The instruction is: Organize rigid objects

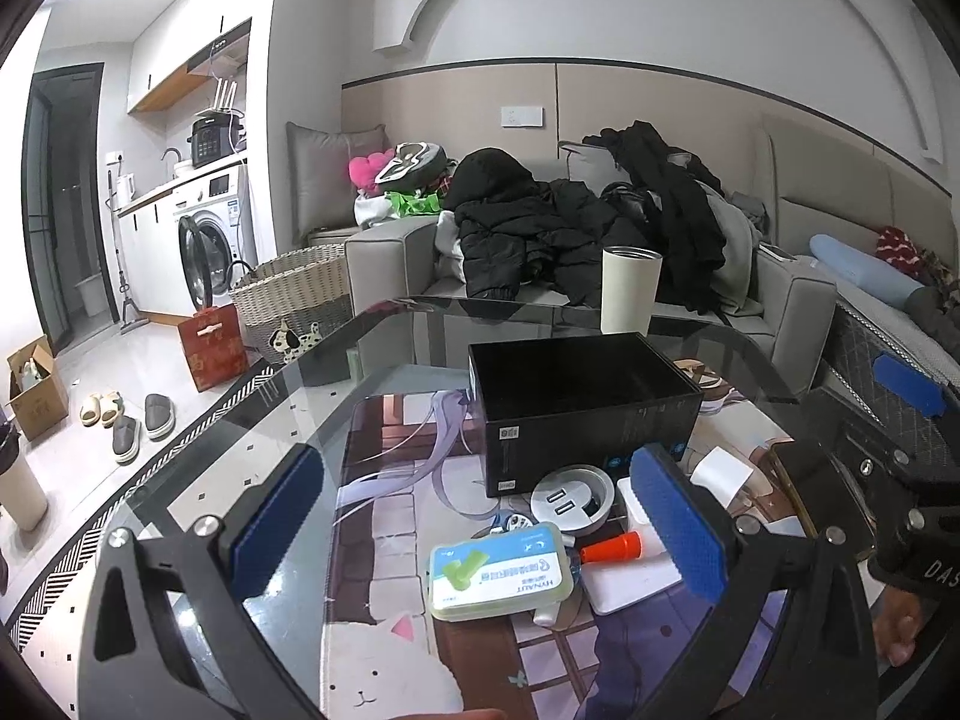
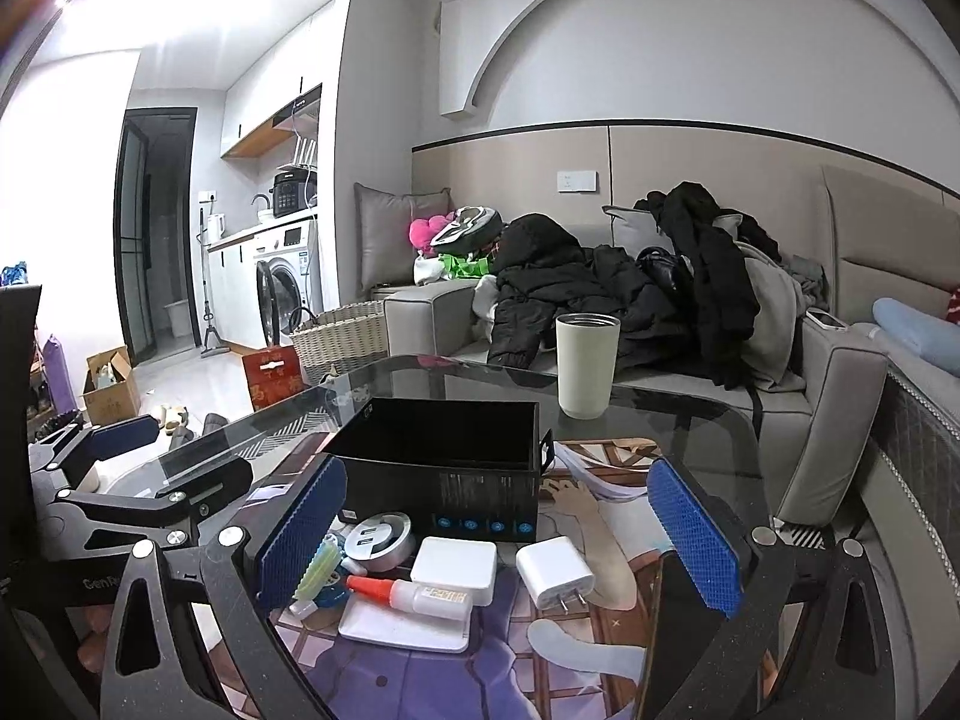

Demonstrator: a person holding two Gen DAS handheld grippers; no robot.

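An open black box [image 1: 585,405] [image 2: 444,468] stands on the glass table. In front of it lie small objects: a green-lidded plastic case [image 1: 498,570], a round white USB hub [image 1: 573,498] [image 2: 381,537], an orange-capped glue bottle [image 1: 612,547] [image 2: 411,594], a white square adapter [image 2: 456,570], a white plug charger [image 2: 555,579] and a flat white block [image 2: 402,624]. My left gripper [image 1: 480,531] is open above the case. My right gripper [image 2: 498,546] is open above the adapter and charger. Both are empty.
A cream tumbler [image 1: 630,291] [image 2: 585,366] stands on the table's far side. A patterned mat [image 1: 390,540] lies under the glass. A grey sofa [image 2: 840,372] piled with dark clothes is behind. A wicker basket [image 1: 294,294] and red bag [image 1: 213,348] sit on the floor left.
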